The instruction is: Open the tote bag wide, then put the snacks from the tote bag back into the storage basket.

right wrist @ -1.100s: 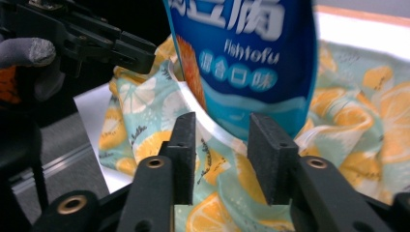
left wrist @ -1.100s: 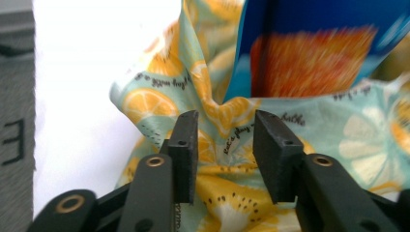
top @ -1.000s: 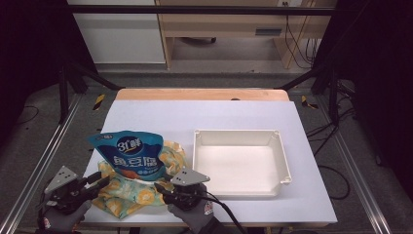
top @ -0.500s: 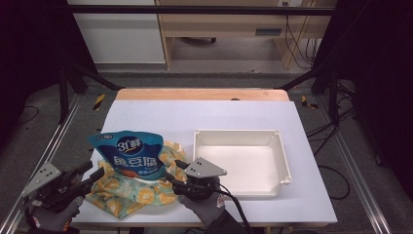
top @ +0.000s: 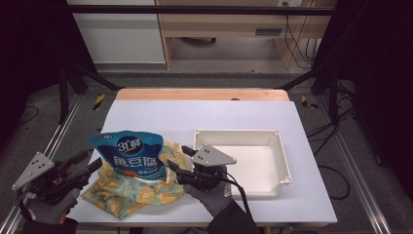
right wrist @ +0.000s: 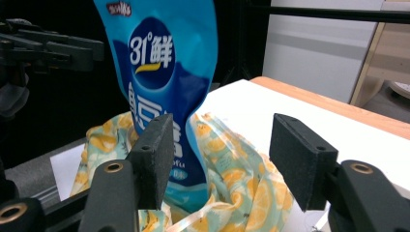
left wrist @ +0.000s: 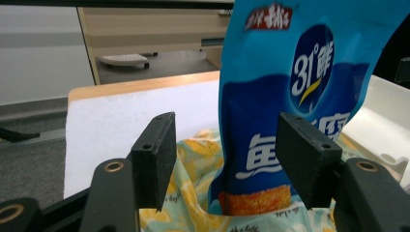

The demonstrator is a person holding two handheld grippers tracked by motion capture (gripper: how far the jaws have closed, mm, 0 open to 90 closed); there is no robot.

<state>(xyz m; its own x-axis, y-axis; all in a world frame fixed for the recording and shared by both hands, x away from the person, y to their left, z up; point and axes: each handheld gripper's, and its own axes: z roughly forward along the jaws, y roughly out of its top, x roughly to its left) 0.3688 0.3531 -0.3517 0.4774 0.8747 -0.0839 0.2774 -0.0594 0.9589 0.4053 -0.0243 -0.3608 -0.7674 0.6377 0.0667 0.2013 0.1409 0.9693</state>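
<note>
A tall blue shiny snack pouch (top: 129, 156) with white writing stands up inside a soft cloth bag (top: 131, 190) printed with yellow lemons. The cloth bag lies on the white table (top: 219, 117), just beside the left wall of the shallow white plastic tray (top: 285, 165).

The left gripper (top: 85, 163) is on the far side of the pouch from the tray. Its jaws have just been opening, and they stand wide apart with nothing pinched between them. In the left gripper view the pouch (left wrist: 300, 96) is in front and over toward one jaw, not squeezed.

The right gripper (top: 178, 163) sits between the pouch and the tray. Its jaws have just been opening too, and they hold nothing. In the right gripper view the pouch (right wrist: 159, 77) rises straight up ahead, behind one jaw, with the lemon cloth (right wrist: 241, 183) slumped round its foot.

The pouch's long side points up, so it is tall and thin. Both grippers are near it, one on each side. The right one looks a little nearer to the tray, so I think it is best placed to carry the pouch there.
</note>
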